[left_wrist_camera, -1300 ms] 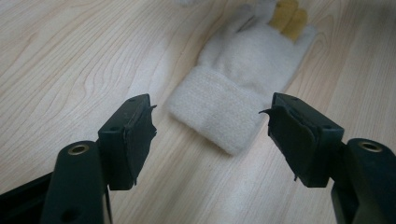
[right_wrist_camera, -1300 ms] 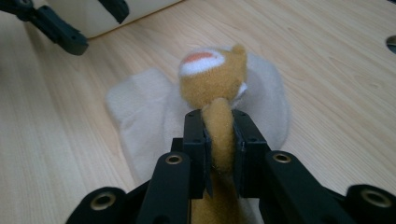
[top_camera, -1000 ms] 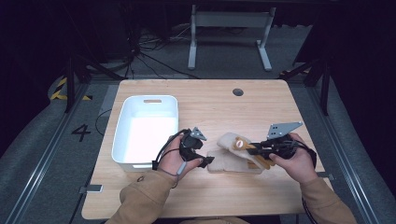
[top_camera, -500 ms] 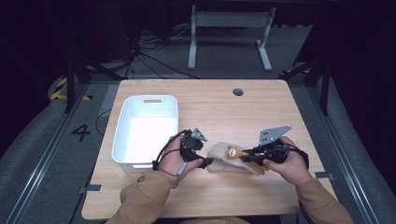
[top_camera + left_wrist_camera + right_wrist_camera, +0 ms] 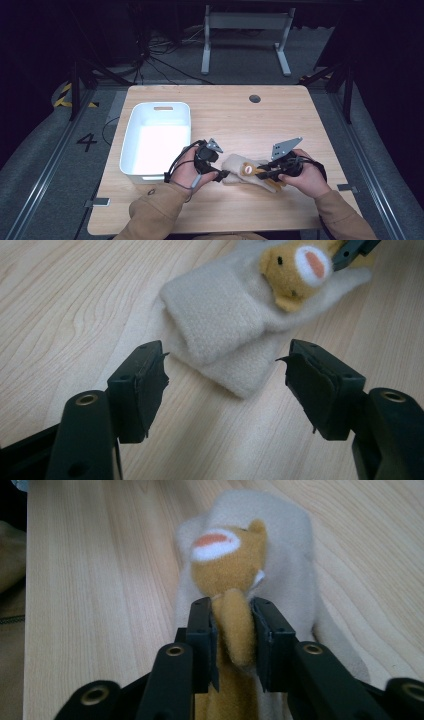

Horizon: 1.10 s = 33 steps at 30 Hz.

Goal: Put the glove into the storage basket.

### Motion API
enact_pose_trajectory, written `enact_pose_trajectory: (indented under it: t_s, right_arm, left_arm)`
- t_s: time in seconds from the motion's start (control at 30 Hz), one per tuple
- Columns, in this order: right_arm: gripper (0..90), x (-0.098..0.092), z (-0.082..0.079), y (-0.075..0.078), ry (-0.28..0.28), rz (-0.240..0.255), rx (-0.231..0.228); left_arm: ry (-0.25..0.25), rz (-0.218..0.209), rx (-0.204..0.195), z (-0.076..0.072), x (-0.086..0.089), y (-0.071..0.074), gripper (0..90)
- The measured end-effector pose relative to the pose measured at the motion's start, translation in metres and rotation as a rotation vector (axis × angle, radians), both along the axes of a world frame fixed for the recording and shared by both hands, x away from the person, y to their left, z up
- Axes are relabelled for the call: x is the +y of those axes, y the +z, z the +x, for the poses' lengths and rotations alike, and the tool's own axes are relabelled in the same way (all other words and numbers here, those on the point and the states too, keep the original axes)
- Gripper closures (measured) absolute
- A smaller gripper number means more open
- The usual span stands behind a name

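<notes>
The right tool [image 5: 234, 630] has its jaws set close on either side of the orange-brown limb of a plush animal [image 5: 227, 562]. They have just been opening a little, and the limb sits between them with the pads about touching its sides; whether they yet press on it cannot be told for sure, though it looks like a light pinch. The left tool [image 5: 225, 385] stands wide open and holds nothing. Its jaws straddle the near end of the cream mitten [image 5: 225, 335], which lies flat on the worktop [image 5: 280, 120] just ahead of them.

The move to come turns on this: the mitten's long axis runs across the worktop between the two hands, its cuff end toward the left tool [image 5: 220, 175] and the toy end toward the right tool [image 5: 265, 173]. So the left tool is nearer the cuff, and the right is nearer the toy.

The mitten [image 5: 240, 167] is soft, knitted and pale cream, with a folded flap over its middle. The plush animal has a white muzzle with an orange-red patch and lies against the mitten's far end. A white bin [image 5: 132, 150] stands just beside the left hand.
</notes>
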State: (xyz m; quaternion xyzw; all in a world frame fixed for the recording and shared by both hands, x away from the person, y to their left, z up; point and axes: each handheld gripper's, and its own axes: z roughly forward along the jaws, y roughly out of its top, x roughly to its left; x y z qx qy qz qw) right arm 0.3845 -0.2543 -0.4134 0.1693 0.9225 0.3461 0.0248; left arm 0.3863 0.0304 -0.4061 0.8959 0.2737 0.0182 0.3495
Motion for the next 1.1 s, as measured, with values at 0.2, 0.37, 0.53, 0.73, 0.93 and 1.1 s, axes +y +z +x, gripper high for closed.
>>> enact_pose_trajectory:
  t_s: [0.2,0.37,0.53,0.73,0.93,1.1]
  right_arm:
    - [58.7,0.001,-0.003,-0.004,-0.021,-0.016,0.003]
    - [53.9,-0.003,-0.007,0.000,-0.043,-0.003,0.000]
    - [57.1,-0.014,-0.010,0.008,-0.086,0.003,-0.013]
    - [62.7,-0.025,-0.013,0.009,-0.127,-0.029,0.002]
    - [65.5,-0.034,-0.018,0.007,-0.162,-0.081,0.044]
    - [65.3,-0.039,-0.020,0.003,-0.164,-0.128,0.088]
  left_arm:
    - [-0.013,0.009,0.004,0.001,-0.003,0.000,32.5]
    - [-0.022,0.023,0.013,0.002,-0.008,-0.002,31.9]
    - [-0.038,0.031,0.020,0.003,-0.013,-0.005,31.8]
    - [-0.051,0.044,0.026,0.004,-0.017,-0.006,31.9]
    - [-0.088,0.091,0.027,0.003,-0.017,-0.011,30.5]
    - [-0.070,0.113,0.008,0.004,-0.018,-0.010,33.0]
